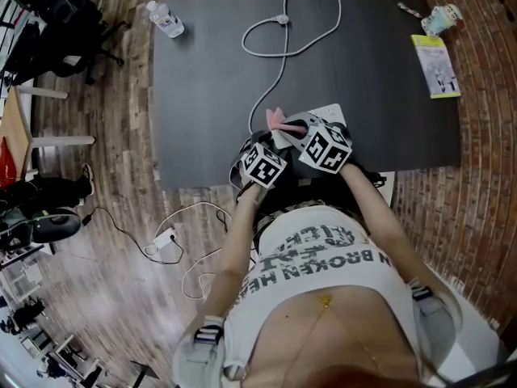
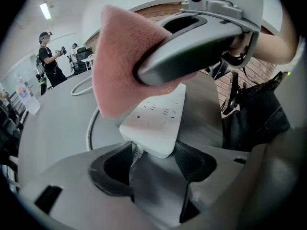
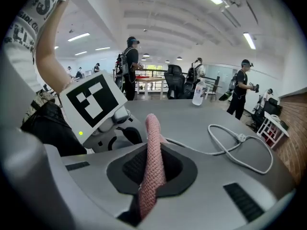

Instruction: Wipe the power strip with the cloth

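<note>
The white power strip (image 2: 158,119) lies at the near edge of the dark table (image 1: 202,95); its grey cable (image 1: 283,55) loops away to the far side. In the left gripper view one end of the strip sits between the jaws of my left gripper (image 2: 153,162), which stand wide open around it. My right gripper (image 3: 152,169) is shut on a pink cloth (image 3: 153,152). The cloth (image 2: 120,66) hangs just above the strip's far part, held there from the right. In the head view both marker cubes crowd together over the strip (image 1: 327,113) and hide most of it.
A water bottle (image 1: 166,18) lies at the table's far left corner. A yellow booklet (image 1: 436,65) and a small toy (image 1: 443,18) are at the far right. The cable's plug (image 1: 281,19) rests mid-table. Several people stand in the room behind.
</note>
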The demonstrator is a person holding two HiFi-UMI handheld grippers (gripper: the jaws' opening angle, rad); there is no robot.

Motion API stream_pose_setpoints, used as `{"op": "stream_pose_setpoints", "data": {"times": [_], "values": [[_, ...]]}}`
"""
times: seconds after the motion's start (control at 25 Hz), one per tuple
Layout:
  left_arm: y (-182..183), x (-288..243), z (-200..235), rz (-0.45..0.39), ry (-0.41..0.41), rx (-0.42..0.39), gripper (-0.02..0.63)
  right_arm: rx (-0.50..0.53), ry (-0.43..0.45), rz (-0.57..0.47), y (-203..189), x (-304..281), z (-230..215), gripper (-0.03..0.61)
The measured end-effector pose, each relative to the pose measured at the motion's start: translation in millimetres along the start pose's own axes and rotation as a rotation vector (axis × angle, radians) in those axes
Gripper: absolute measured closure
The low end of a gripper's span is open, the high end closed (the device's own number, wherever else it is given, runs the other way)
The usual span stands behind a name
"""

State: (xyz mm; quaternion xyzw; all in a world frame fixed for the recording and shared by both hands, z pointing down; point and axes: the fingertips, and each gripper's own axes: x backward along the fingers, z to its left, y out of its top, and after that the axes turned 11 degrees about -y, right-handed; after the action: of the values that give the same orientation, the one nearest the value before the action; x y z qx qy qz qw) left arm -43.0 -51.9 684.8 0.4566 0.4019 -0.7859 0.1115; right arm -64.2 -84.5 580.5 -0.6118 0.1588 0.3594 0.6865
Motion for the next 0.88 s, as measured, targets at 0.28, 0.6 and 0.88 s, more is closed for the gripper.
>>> {"op": "stream_pose_setpoints", "data": {"times": [0.28,0.6,0.88], "values": [[-1,1,-1,0.009,-0.012,0.006,0.354,0.078,0.119,0.087,-12,-33,19,0.561],[-2,2,0,0.014,-0.019,0.008,0.354,0.012,0.154,0.146,-30,-57,28,0.561],[-2,0,-1,0.019,-0.024,0.012,0.354,0.014,0.147,0.131,-30,-56,28,0.561]]}}
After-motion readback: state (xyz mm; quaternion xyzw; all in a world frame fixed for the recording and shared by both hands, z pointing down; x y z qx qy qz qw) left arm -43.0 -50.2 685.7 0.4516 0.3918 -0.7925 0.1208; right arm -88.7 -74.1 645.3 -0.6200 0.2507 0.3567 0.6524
